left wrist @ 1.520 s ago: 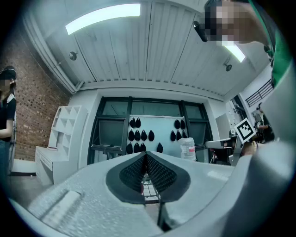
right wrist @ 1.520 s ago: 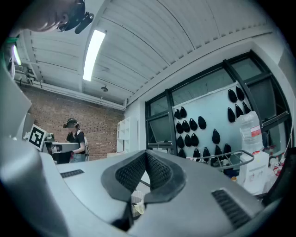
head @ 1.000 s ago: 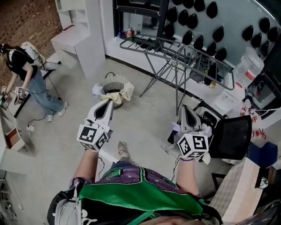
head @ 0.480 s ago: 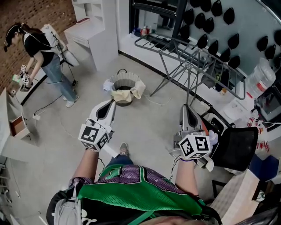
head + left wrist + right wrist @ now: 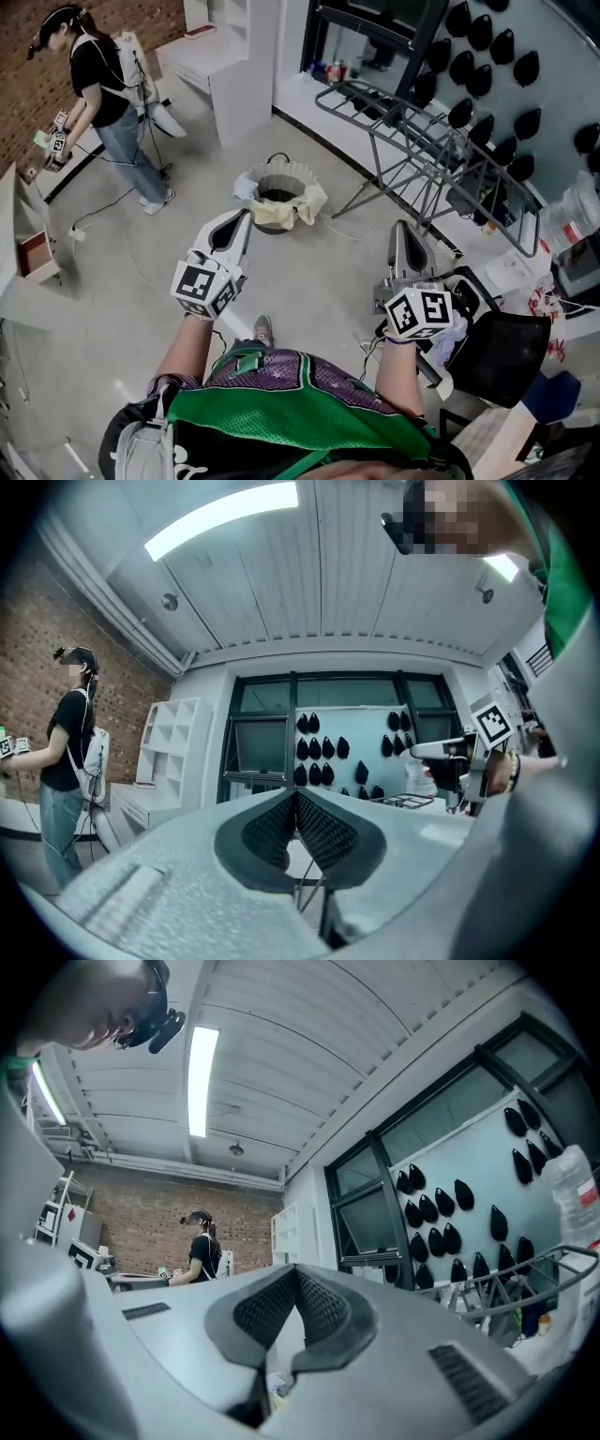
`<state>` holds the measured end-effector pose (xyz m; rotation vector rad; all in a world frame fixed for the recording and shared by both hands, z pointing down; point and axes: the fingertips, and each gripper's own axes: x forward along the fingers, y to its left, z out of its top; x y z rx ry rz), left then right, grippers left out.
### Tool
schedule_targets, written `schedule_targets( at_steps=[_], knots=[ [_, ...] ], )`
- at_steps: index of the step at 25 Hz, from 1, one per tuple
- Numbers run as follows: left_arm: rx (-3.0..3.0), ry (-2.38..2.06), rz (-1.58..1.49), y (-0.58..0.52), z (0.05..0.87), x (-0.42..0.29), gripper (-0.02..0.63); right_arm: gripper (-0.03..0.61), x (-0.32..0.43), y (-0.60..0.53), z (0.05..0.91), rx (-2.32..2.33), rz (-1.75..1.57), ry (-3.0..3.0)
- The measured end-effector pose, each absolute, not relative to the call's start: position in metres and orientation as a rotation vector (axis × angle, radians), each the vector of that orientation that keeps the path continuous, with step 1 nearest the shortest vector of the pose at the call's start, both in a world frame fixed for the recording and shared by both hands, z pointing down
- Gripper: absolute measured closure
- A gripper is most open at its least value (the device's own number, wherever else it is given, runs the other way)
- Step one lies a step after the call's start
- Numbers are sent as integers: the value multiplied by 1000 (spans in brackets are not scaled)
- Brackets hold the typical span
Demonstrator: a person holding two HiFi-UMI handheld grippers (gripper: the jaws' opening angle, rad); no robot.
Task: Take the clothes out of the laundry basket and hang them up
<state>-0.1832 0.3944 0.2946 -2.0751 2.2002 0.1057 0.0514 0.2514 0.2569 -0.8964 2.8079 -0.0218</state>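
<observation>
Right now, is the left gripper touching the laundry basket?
Apart. The left gripper view shows the left gripper shut on nothing, in open air; the laundry basket sits ahead on the floor.

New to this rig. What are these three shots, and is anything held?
No robot: a person holds a two-jaw gripper in each hand. The head view looks down from their head onto the left gripper and right gripper. The other two views come from cameras riding on each gripper, looking along its jaws. Both grippers are shut, holding nothing. On the floor ahead stands the laundry basket with clothes draped over its rim; the drying rack is to its right.
</observation>
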Motion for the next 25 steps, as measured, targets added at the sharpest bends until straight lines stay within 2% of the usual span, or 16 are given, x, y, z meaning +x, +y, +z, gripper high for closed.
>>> schedule_targets(
  at_steps=[11, 25],
  knots=[
    [-2044, 2246, 85, 343, 299, -298, 595, 578, -67, 194, 251, -859, -21, 2830],
    [-2075, 2216, 40, 301, 309, -384, 595, 578, -159, 157, 262, -883, -46, 2851]
  ],
)
